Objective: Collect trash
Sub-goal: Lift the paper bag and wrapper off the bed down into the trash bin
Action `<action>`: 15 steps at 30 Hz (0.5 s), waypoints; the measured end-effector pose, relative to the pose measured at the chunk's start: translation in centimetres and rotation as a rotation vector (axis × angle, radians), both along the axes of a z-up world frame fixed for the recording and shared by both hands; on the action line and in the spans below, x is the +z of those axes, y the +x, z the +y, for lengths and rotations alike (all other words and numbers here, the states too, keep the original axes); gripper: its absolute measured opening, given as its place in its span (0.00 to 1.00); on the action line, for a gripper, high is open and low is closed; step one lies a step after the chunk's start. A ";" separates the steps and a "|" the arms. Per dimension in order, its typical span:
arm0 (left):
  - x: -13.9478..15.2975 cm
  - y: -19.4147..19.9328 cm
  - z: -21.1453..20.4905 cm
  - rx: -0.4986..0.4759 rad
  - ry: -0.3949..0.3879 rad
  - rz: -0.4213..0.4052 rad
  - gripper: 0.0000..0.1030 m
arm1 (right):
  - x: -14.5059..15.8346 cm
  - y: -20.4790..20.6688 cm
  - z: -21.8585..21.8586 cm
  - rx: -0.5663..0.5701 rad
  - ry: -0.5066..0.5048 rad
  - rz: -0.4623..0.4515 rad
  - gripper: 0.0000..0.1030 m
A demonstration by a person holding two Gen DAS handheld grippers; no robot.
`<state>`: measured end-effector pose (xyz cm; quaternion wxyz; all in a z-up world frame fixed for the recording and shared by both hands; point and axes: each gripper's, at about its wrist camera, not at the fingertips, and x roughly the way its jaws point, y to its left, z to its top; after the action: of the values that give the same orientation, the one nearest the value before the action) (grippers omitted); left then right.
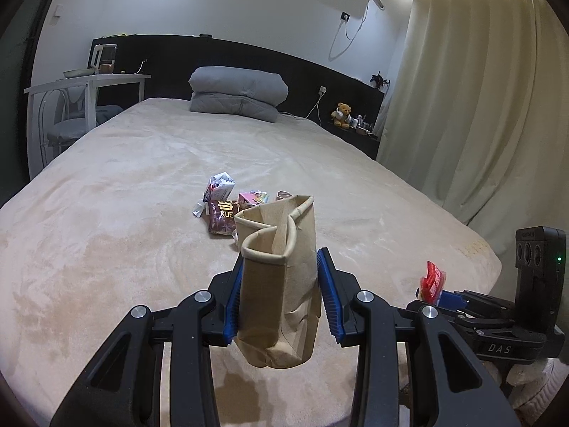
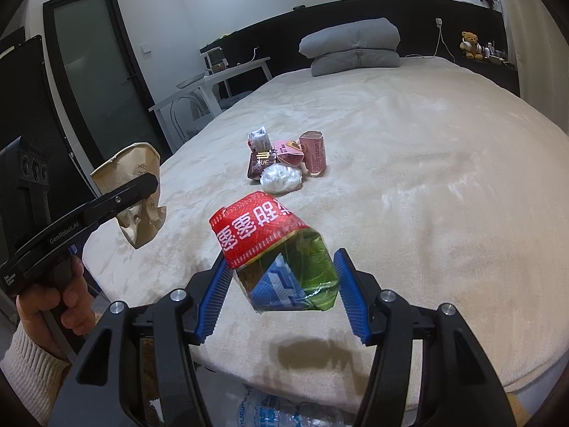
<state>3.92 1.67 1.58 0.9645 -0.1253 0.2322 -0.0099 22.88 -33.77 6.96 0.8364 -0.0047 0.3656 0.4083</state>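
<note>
The left gripper (image 1: 281, 295) hung above the near end of the bed (image 1: 124, 185), its jaws clamped on a brown paper bag (image 1: 277, 284) that stood upright with its rolled mouth open. The right gripper (image 2: 281, 284) hovered beside it at 3 o'clock, jaws clamped on a crumpled snack wrapper (image 2: 281, 256) of red, green and blue film lifted clear of the blanket. Beyond both, at 12 o'clock on the bed, the remaining trash lay bunched together: a dark maroon packet (image 2: 261, 165), a crushed white carton (image 2: 258, 138), a pink box (image 2: 290, 151), a pink cylindrical wrapper (image 2: 314, 154) and a ball of white tissue (image 2: 281, 178). A folded grey duvet (image 1: 238, 94) rested at the headboard. A hand (image 2: 57, 302) in a cream knit sleeve held the left gripper's handle.
</note>
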 end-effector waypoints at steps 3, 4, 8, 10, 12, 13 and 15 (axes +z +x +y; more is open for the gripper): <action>-0.1 -1.5 -0.8 -0.004 -0.009 -0.010 0.36 | 0.0 -1.0 -0.7 -0.006 0.008 0.005 0.56; -0.2 -2.0 -1.1 -0.005 -0.011 -0.013 0.36 | 0.1 -1.4 -0.9 -0.008 0.009 0.006 0.56; -0.4 -3.8 -2.0 -0.010 -0.018 -0.016 0.36 | 0.0 -3.1 -1.6 -0.004 0.008 0.003 0.56; -0.5 -4.7 -2.5 -0.013 -0.022 -0.018 0.36 | 0.0 -3.9 -2.1 -0.003 0.008 0.000 0.56; -0.7 -5.7 -3.1 -0.016 -0.022 -0.021 0.36 | -0.1 -4.6 -2.5 -0.004 0.009 0.000 0.56; -0.8 -6.1 -3.3 -0.016 -0.023 -0.023 0.36 | -0.1 -5.0 -2.7 -0.005 0.010 -0.001 0.56; -1.0 -6.9 -3.7 -0.019 -0.029 -0.026 0.36 | -0.2 -5.7 -3.1 -0.006 0.012 0.001 0.56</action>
<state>-3.03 -2.07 0.62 0.9654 -0.1369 0.2207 -0.0239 17.13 -36.84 6.81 0.8375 0.0020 0.3637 0.4079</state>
